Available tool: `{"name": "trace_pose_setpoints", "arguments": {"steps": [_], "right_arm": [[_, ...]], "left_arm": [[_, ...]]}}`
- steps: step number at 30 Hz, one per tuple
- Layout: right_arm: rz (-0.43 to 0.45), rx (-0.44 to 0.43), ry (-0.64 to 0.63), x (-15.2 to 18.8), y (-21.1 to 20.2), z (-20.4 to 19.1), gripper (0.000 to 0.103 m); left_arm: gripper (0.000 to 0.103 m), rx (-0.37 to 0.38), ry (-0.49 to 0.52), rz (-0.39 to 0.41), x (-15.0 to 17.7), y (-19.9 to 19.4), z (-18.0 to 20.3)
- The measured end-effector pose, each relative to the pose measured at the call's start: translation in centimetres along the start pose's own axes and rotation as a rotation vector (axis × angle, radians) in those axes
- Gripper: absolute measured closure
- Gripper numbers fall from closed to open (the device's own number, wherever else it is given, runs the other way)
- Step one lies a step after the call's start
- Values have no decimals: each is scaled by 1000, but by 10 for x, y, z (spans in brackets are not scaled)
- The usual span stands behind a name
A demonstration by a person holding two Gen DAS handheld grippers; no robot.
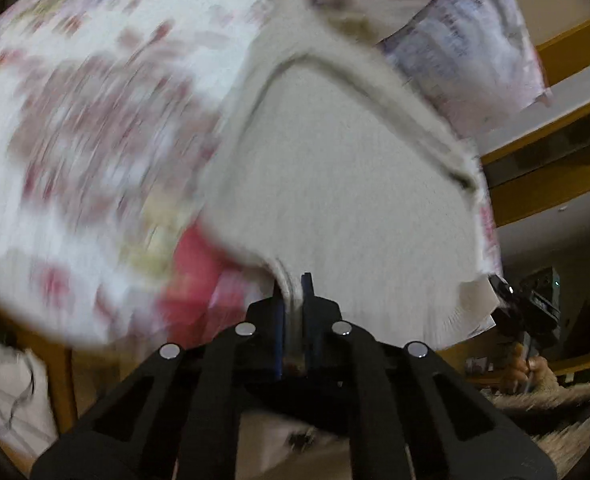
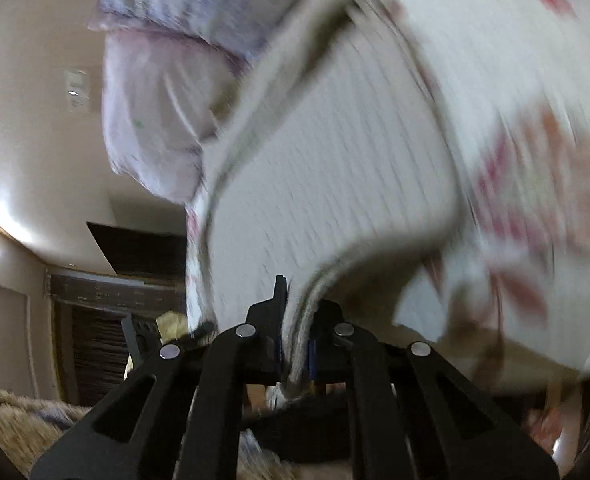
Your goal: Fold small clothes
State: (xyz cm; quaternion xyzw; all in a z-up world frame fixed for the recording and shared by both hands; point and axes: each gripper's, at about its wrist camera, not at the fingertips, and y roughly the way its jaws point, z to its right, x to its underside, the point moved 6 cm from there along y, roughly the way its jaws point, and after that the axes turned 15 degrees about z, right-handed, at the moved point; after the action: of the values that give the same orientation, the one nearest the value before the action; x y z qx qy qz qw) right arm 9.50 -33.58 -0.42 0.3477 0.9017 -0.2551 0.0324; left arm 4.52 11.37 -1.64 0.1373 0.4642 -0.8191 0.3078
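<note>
A small white ribbed garment [image 1: 351, 184] with a banded edge hangs spread between my two grippers, lifted above the bed. My left gripper [image 1: 293, 284] is shut on one bottom corner of it. My right gripper [image 2: 295, 300] is shut on the other corner of the same garment [image 2: 327, 168], and it also shows at the right edge of the left wrist view [image 1: 511, 300]. Both views are blurred by motion.
A floral bedsheet [image 1: 79, 120] covers the bed behind the garment, also in the right wrist view [image 2: 535, 120]. A pale lilac pillow [image 1: 471, 40] [image 2: 163, 92] lies at the head. A wooden bed frame [image 1: 555, 196], a fluffy beige rug [image 2: 11, 412] and a red patch [image 1: 191, 272] are nearby.
</note>
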Motion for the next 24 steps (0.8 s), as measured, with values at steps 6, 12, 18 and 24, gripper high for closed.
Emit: {"name": "trace_pose_setpoints", "arguments": {"steps": [6,12,18,24], "right_arm": [[216,-27,-54,-119,50,-34,95],[292,176,-38,-205,138,-17,80],[330,244,-134,-197,130,-18,18],[277,232,-109,-190,121,2,18]], "left_arm": [[96,76,80,242,-152,37,35],[49,-44,26,314,-253,116,31],[25,-46,-42,207,-234,125,-13],[31,-46,-43,69,-200,160,-27]]}}
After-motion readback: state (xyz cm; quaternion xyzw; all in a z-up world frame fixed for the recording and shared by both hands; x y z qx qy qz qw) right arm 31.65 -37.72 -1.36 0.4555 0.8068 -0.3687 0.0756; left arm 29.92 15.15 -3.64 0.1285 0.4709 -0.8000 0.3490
